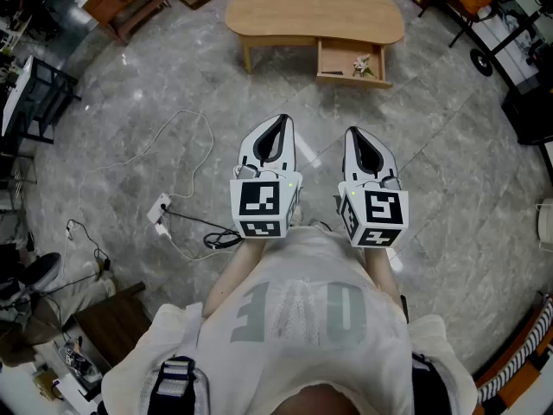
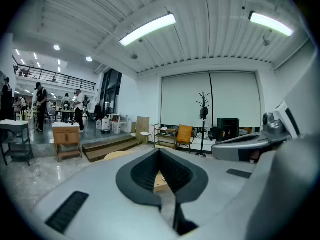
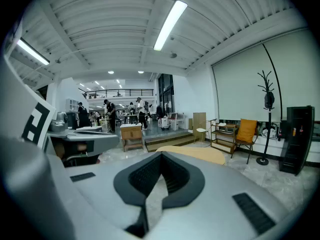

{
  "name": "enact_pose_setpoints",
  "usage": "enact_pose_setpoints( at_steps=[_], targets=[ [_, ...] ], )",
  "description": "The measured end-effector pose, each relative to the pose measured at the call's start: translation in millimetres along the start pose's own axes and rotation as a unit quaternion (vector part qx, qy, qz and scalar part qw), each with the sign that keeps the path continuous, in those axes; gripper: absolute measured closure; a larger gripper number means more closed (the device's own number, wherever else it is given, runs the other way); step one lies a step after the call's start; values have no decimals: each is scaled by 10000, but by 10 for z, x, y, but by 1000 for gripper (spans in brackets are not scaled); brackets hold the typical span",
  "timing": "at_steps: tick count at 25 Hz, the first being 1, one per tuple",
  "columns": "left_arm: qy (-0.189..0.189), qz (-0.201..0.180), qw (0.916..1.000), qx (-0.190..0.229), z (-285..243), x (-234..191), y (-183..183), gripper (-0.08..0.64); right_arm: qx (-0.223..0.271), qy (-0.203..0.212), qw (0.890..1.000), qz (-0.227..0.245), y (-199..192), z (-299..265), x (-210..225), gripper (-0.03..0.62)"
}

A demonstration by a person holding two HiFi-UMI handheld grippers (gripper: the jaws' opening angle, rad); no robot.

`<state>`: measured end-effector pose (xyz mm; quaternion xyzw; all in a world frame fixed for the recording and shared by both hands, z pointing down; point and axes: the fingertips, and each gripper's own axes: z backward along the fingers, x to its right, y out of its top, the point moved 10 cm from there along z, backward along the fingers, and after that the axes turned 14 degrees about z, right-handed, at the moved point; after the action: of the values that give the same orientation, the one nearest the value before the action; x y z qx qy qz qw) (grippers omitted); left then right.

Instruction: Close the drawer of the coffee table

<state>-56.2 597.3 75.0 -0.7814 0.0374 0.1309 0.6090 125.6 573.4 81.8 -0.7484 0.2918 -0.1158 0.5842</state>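
Both the left gripper [image 1: 276, 130] and right gripper [image 1: 360, 145] are closed and empty, well short of the coffee table [image 1: 311, 11]. Its drawer [image 1: 337, 59] hangs open towards them. Best to walk up, then push its front squarely.

Pale honey wood on coffee table [image 1: 315, 11] and drawer [image 1: 350, 61], upper centre. Grey marbled floor [image 1: 173, 85]. White shells, black pads on left gripper [image 1: 276, 128] and right gripper [image 1: 356, 138]; black-and-white squares on marker cubes [image 1: 259, 206].
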Motion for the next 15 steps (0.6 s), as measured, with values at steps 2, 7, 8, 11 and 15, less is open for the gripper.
enact_pose_setpoints(
  at_steps=[2,7,8,11,15],
  targets=[
    [-26,22,10000,5,-26,-18,7,552,7,0,10000,-17,6,-27,-3,586],
    [-81,29,10000,-8,-59,-100,25,552,-11,7,10000,37,30,-87,-65,588],
    [-94,53,9999,-15,-68,-123,28,554,-20,3,10000,41,36,-101,-80,588],
    [-149,108,9998,-28,-99,-193,44,553,-53,-20,10000,62,61,-150,-119,588],
    [-213,162,9996,-11,-105,-324,84,553,-53,-47,10000,46,105,-208,-208,588]
  ],
)
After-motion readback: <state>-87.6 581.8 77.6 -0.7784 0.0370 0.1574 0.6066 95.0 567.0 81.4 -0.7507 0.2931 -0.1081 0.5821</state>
